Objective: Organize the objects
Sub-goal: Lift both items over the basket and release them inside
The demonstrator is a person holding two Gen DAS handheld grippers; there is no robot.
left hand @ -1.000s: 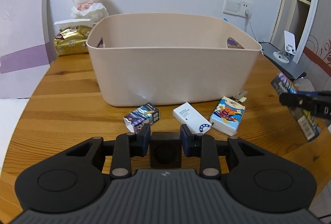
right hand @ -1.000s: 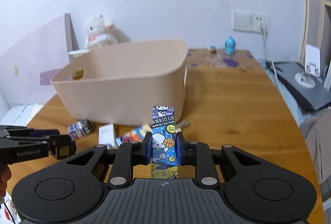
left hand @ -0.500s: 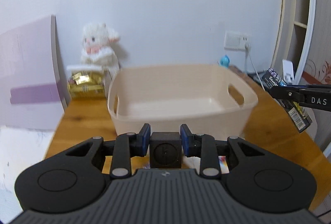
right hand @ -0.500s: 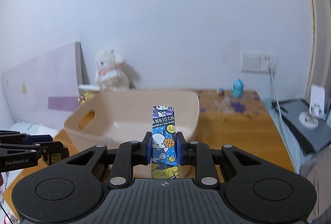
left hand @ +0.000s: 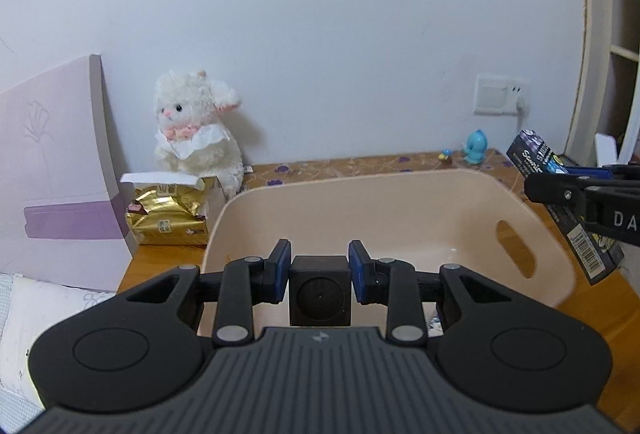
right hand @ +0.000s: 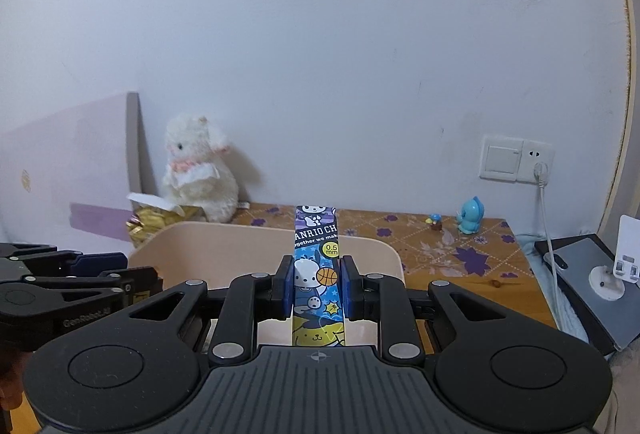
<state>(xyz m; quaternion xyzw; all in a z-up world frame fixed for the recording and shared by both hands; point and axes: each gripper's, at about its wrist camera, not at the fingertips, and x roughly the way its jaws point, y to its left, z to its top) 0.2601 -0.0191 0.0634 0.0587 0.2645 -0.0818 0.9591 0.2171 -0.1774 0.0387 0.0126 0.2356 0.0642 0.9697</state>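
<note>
A: Beige bin (left hand: 552, 234) on wooden table (right hand: 500, 258); left gripper (left hand: 319, 276) above it, clamping black cube (left hand: 319, 292).
B: Right gripper (right hand: 316, 288) above bin, pinching upright cartoon pen box (right hand: 318, 274).

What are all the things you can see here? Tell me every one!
storage bin: 1, beige, on the table, nothing seen inside it
black cube: 1, black, in the left gripper, above the bin
pen box: 1, blue with cartoon characters, upright in the right gripper
plush lamb: 1, white, by the wall
gold packet: 1, gold, in front of the lamb
toy figure: 1, light blue, far right of the table
wall socket: 1, white, with a plug in it
table: 1, wooden
left gripper: 1, black
right gripper: 1, black
</note>
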